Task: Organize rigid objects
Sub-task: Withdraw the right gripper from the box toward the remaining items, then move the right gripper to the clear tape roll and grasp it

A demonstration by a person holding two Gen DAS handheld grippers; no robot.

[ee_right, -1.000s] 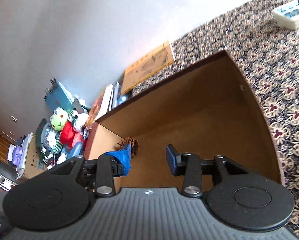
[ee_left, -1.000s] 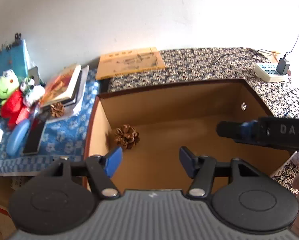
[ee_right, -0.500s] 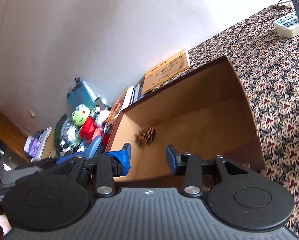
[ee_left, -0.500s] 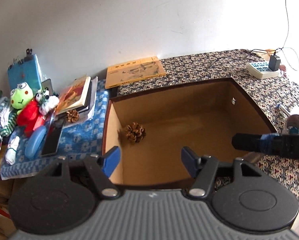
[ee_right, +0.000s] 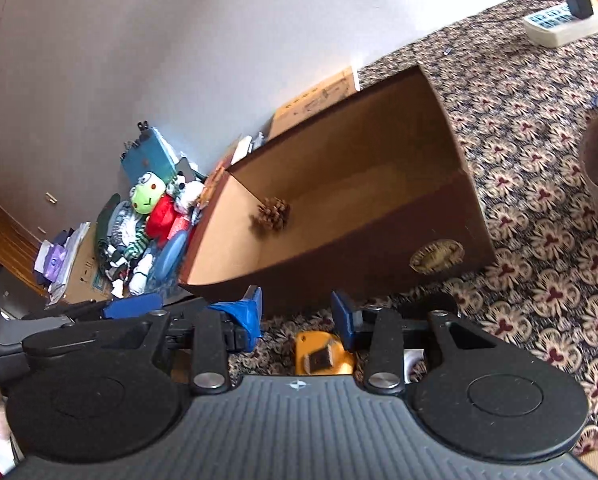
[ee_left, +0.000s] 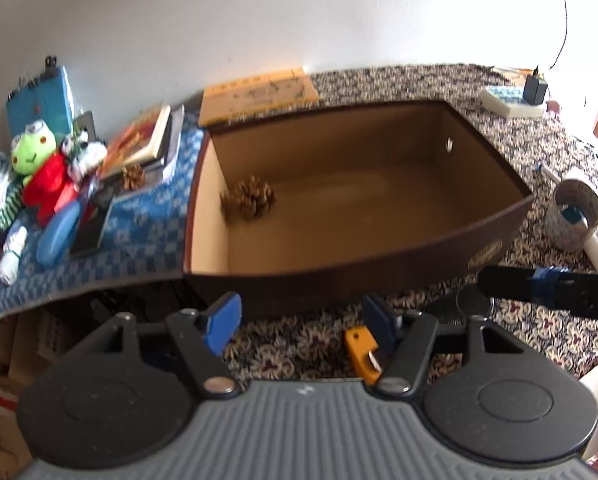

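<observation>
Two claws, left claw [ee_left: 301, 320] and right claw [ee_right: 297, 312] both apart, orange object [ee_right: 323, 354] half hidden beneath.

Two pine cones [ee_left: 250, 199], one box [ee_left: 379, 276], one yellow block [ee_left: 361, 350]

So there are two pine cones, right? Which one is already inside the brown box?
The bigger pine cone, lying in the box's left corner. The smaller pine cone lies outside on the blue cloth, beside the books.
</observation>
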